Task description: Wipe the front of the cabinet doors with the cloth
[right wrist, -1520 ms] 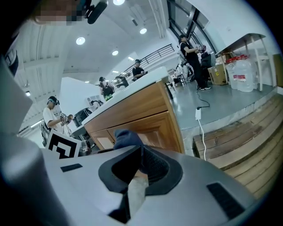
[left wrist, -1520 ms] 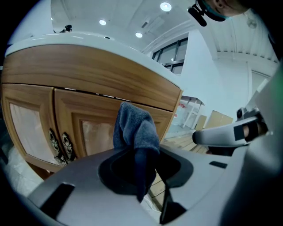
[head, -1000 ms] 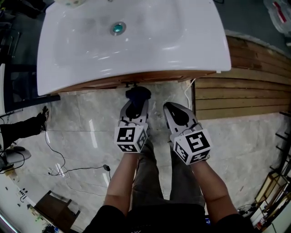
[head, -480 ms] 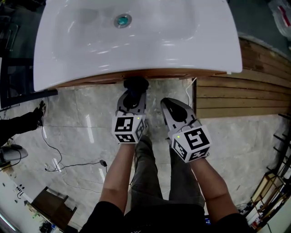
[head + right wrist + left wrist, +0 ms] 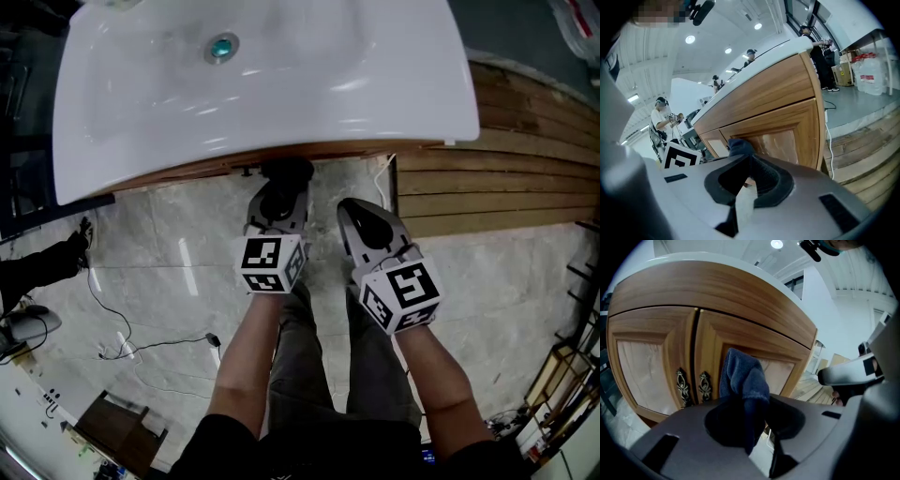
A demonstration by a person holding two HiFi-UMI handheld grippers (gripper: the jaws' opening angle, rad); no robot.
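Observation:
A dark blue cloth (image 5: 286, 173) is pinched in my left gripper (image 5: 280, 190), which is shut on it just below the sink's front rim. In the left gripper view the cloth (image 5: 742, 376) stands bunched up against the right wooden cabinet door (image 5: 780, 371), beside two ornate metal handles (image 5: 704, 386) at the door seam. My right gripper (image 5: 351, 210) hangs beside it on the right, shut and holding nothing, a little back from the cabinet. The right gripper view shows its closed jaws (image 5: 749, 157), the cloth (image 5: 739, 146) and the cabinet door panel (image 5: 778, 137).
A white sink (image 5: 281, 103) with a teal drain (image 5: 222, 47) overhangs the cabinet. Grey marble floor (image 5: 169, 262) lies below, with loose cables (image 5: 122, 347) at the left. Wooden decking (image 5: 497, 178) lies to the right, and a white cord (image 5: 382, 183) hangs by the cabinet's right edge.
My left gripper has carried the cloth a little forward, further in under the sink's rim. The right gripper has kept its place beside it, still shut.

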